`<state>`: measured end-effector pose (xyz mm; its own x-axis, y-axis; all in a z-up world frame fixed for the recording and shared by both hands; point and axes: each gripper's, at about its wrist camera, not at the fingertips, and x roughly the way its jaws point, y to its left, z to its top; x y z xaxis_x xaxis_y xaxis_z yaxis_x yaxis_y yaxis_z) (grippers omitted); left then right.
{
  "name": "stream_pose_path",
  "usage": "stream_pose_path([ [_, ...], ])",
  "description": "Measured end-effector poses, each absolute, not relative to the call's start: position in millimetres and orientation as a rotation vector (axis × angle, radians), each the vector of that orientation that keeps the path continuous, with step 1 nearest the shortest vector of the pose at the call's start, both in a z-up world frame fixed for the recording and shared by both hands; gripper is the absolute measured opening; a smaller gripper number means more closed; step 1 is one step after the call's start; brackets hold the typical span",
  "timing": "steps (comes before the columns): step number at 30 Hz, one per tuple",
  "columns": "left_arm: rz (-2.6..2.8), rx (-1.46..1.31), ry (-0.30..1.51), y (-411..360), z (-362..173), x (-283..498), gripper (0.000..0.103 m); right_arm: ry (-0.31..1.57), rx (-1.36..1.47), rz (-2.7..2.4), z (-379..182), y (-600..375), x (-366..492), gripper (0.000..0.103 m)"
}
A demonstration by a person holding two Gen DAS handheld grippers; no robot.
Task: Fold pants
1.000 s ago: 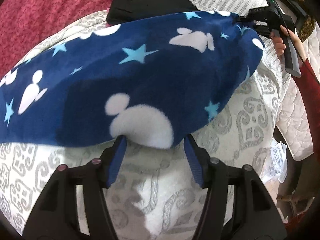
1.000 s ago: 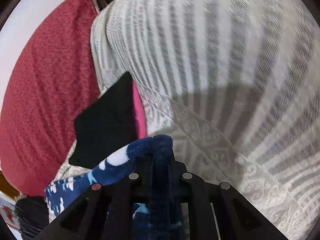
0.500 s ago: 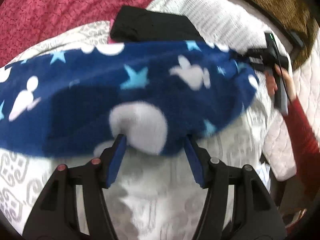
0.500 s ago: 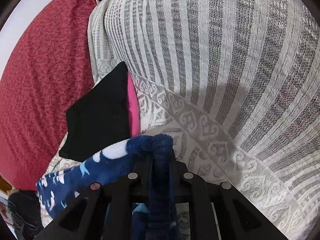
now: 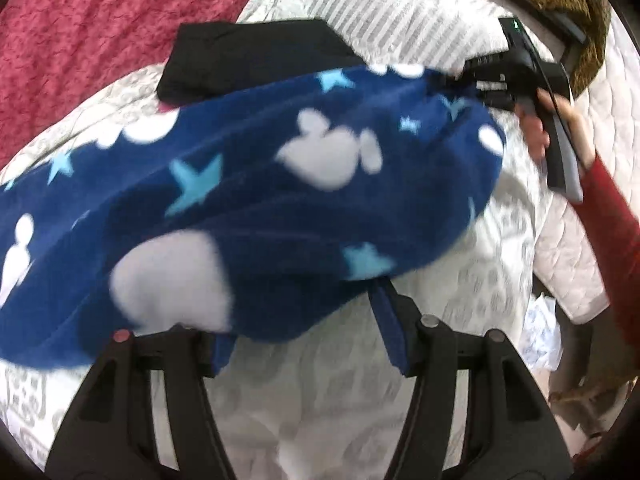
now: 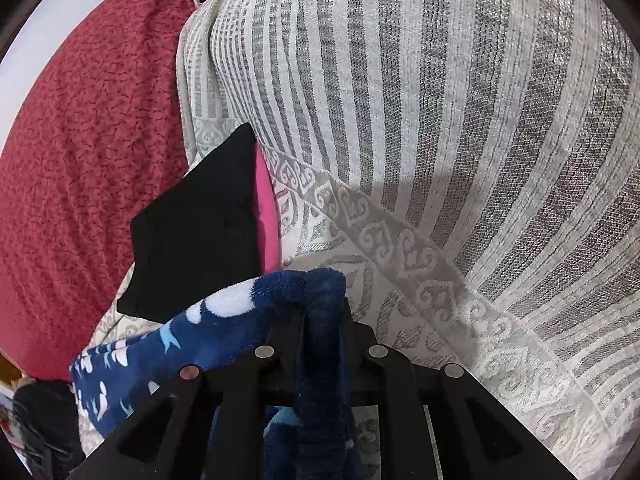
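Note:
The pants (image 5: 248,216) are dark blue fleece with white shapes and light blue stars, stretched across a white patterned bedspread (image 5: 320,400). My left gripper (image 5: 304,320) is open, its blue pads wide apart, with the near edge of the pants hanging between and over them. My right gripper (image 5: 460,80) shows at the far right of the left wrist view, shut on the pants' far end. In the right wrist view the right gripper (image 6: 320,304) pinches a fold of the blue fleece (image 6: 224,328).
A folded black garment (image 5: 256,60) lies beyond the pants, with a pink item (image 6: 265,208) beside it. A red blanket (image 5: 88,28) covers the left. A grey-striped cover (image 6: 460,120) lies ahead. A quilted white mattress edge (image 5: 568,264) is at the right.
The left gripper has moved forward under the pants' near edge, so the fleece now drapes over its left finger. The right gripper still holds the far end, shifted slightly.

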<state>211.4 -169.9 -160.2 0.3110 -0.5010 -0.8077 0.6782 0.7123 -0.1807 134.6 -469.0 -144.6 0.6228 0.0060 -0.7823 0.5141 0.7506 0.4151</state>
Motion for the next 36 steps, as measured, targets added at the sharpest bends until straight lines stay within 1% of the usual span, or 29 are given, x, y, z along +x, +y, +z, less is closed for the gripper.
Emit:
stream_pose_path([
  [1,-0.802,0.202,0.970,-175,-159,214,0.061,0.856,0.673,-0.314,-144,-468,135,0.016],
  [2,-0.802,0.209,0.962,-178,-159,215,0.058,0.858,0.665,-0.311,-143,-467,134,0.019],
  [3,-0.792,0.233,0.955,-182,-161,215,0.044,0.862,0.658,-0.306,-141,-467,131,0.022],
  [4,-0.779,0.260,0.954,-183,-164,217,0.034,0.865,0.655,-0.297,-138,-467,126,0.028],
  [5,-0.766,0.275,0.958,-182,-167,218,0.020,0.859,0.653,-0.290,-133,-468,117,0.035],
  [6,-0.767,0.268,0.966,-177,-170,220,0.015,0.843,0.655,-0.289,-128,-469,105,0.041],
  [7,-0.781,0.240,0.975,-173,-170,222,0.015,0.822,0.662,-0.294,-124,-471,91,0.057],
  [8,-0.792,0.206,0.987,-168,-170,224,0.014,0.798,0.680,-0.309,-121,-472,71,0.068],
  [11,-0.786,0.176,0.993,-168,-169,226,0.015,0.785,0.795,-0.294,-127,-470,20,0.069],
  [13,-0.769,0.197,0.985,-175,-170,225,0.020,0.804,0.912,-0.228,-140,-463,1,0.069],
  [15,-0.776,0.203,0.988,-182,-170,224,0.042,0.843,1.002,-0.164,-155,-452,-1,0.069],
  [17,-0.775,0.212,0.981,-189,-169,221,0.050,0.868,0.999,-0.104,-163,-439,14,0.070],
  [18,-0.762,0.240,0.968,-193,-170,218,0.051,0.875,0.976,-0.086,-164,-432,25,0.071],
  [19,-0.750,0.274,0.954,-197,-171,215,0.050,0.882,0.959,-0.059,-167,-426,37,0.078],
  [20,-0.740,0.303,0.942,-199,-171,214,0.038,0.909,0.954,-0.027,-173,-419,53,0.080],
  [21,-0.718,0.337,0.931,-200,-172,213,0.021,0.944,0.968,-0.030,-181,-413,65,0.078],
  [22,-0.707,0.343,0.931,-197,-172,213,0.016,0.963,0.993,-0.049,-188,-409,75,0.047],
  [23,-0.714,0.320,0.944,-192,-169,214,0.013,0.974,1.032,-0.071,-193,-409,81,0.014],
  [24,-0.723,0.281,0.956,-185,-165,214,0.012,0.962,1.073,-0.083,-192,-410,82,0.014],
  [25,-0.731,0.260,0.956,-179,-158,211,0.012,0.903,1.076,-0.091,-179,-410,76,0.013],
  [27,-0.746,0.267,0.912,-173,-141,195,0.012,0.852,0.937,-0.106,-146,-404,63,0.013],
  [29,-0.756,0.298,0.868,-173,-126,173,0.012,0.844,0.818,-0.105,-117,-395,43,0.013],
  [31,-0.808,0.277,0.859,-174,-116,152,0.012,0.848,0.764,-0.132,-102,-392,17,0.013],
  [34,-0.888,0.220,0.888,-185,-115,118,0.012,0.842,0.700,-0.209,-96,-406,-24,0.015],
  [36,-0.871,0.242,0.906,-201,-128,102,0.013,0.913,0.664,-0.235,-113,-417,-30,0.020],
])
